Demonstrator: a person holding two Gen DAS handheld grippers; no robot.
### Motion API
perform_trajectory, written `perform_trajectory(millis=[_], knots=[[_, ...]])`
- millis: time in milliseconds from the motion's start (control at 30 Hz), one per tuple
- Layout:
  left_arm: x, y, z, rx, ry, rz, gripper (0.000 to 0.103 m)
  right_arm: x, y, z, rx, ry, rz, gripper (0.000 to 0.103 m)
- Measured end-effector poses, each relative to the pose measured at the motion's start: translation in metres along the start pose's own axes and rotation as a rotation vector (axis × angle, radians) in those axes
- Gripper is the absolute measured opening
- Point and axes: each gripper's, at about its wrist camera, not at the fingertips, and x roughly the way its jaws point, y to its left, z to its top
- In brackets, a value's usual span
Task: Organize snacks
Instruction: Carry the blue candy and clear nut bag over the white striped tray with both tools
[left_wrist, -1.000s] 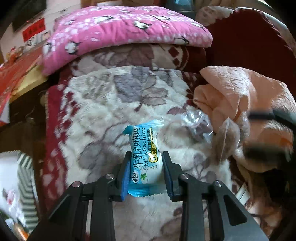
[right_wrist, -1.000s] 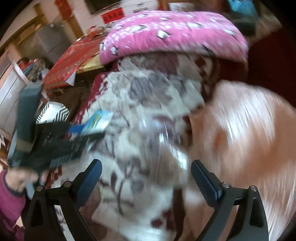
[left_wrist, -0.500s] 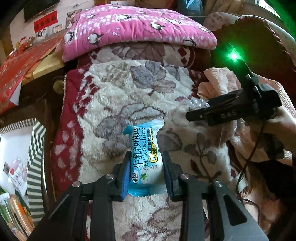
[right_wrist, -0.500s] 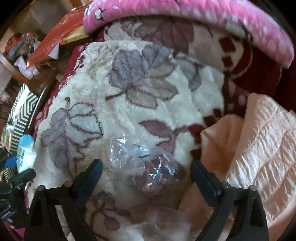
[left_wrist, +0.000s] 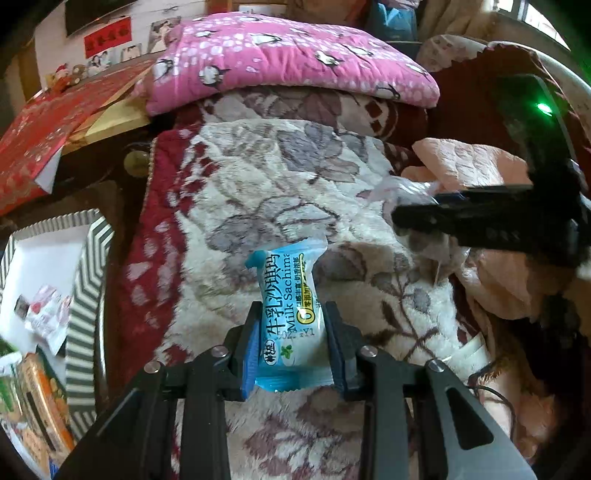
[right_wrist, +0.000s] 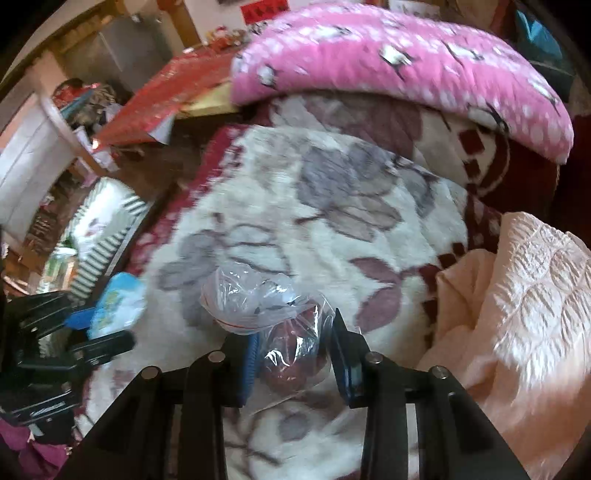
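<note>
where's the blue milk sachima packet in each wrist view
Left wrist: the blue sachima packet sits bottom centre, clamped in the left gripper.
Right wrist: the same packet is at the left edge, blurred.
Shared landmark: the pink penguin pillow lies across the top of both views.

The blue snack wrapper (left_wrist: 290, 325) carries large Chinese characters reading 牛乳沙琪玛, the Latin text "Milk Sachima" beside them, and a partly legible printed code ending "Y1". A yellow-green strip on it holds small illegible characters. The red wall sign (left_wrist: 108, 37) bears Chinese characters too small to read.
</note>
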Motion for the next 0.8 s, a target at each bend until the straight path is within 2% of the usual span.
perform_trajectory(millis=[433, 800], knots=[[-0.04, 0.027, -0.021, -0.077, -0.039, 0.095, 0.031, -0.015, 0.067, -0.034, -0.038, -0.019, 0.061, 0.037], [-0.072, 0.054, -0.033, -0.133, -0.072, 0.151, 0.031, -0.018, 0.107, -0.036, -0.086, -0.016, 0.083, 0.037]])
